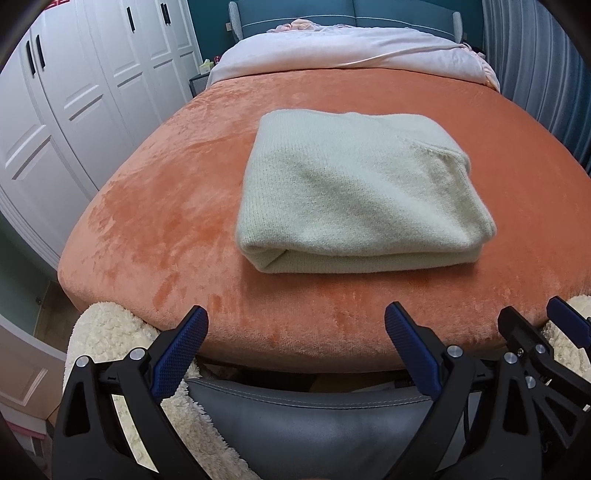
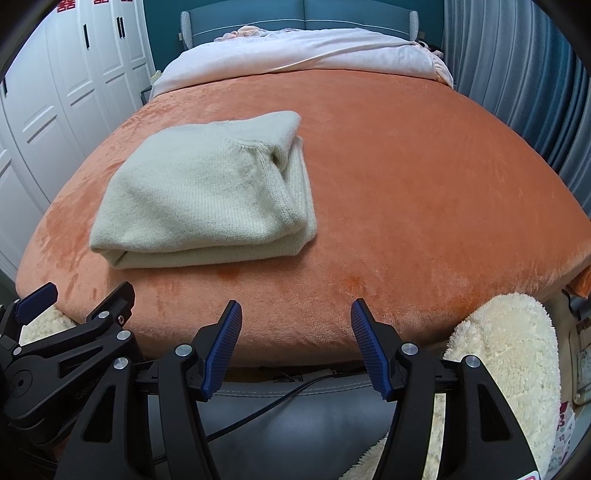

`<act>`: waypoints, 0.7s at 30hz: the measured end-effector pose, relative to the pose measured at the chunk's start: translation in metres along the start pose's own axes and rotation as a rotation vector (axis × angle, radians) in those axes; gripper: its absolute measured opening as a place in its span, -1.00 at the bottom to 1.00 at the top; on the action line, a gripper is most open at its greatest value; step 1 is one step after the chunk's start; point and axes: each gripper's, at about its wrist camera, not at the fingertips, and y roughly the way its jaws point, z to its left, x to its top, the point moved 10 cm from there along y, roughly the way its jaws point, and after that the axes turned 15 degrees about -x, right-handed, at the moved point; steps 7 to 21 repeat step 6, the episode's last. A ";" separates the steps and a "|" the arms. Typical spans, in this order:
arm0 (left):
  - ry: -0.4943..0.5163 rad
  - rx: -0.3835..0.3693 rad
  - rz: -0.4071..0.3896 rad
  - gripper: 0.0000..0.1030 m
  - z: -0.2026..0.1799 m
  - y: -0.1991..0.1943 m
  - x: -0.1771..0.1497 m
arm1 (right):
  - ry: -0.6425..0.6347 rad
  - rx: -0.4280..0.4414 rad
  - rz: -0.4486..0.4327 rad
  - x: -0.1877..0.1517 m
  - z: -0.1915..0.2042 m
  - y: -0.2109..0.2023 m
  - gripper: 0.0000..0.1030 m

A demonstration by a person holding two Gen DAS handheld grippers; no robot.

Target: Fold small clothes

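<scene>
bed (image 1: 221, 206), orange cover | white wardrobe (image 1: 74, 103) left | teal headboard (image 1: 295, 11) | grey curtain (image 2: 517, 74) right

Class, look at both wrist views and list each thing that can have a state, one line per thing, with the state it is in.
Pale knit garment: folded into a compact stack, lying flat on the orange bedspread.
Left tool: open, empty, held back at the bed's near edge.
Right tool: open, empty, clear of the garment.
Wardrobe doors: shut.
White quilt: pulled back toward the headboard.
</scene>
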 end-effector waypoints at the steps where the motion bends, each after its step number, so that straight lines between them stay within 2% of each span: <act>1: -0.002 0.003 0.000 0.83 0.000 0.000 0.000 | -0.001 0.000 0.001 0.000 0.001 0.000 0.17; 21: 0.000 0.000 -0.005 0.80 0.000 0.000 0.000 | -0.001 0.000 0.001 -0.001 0.003 0.000 0.17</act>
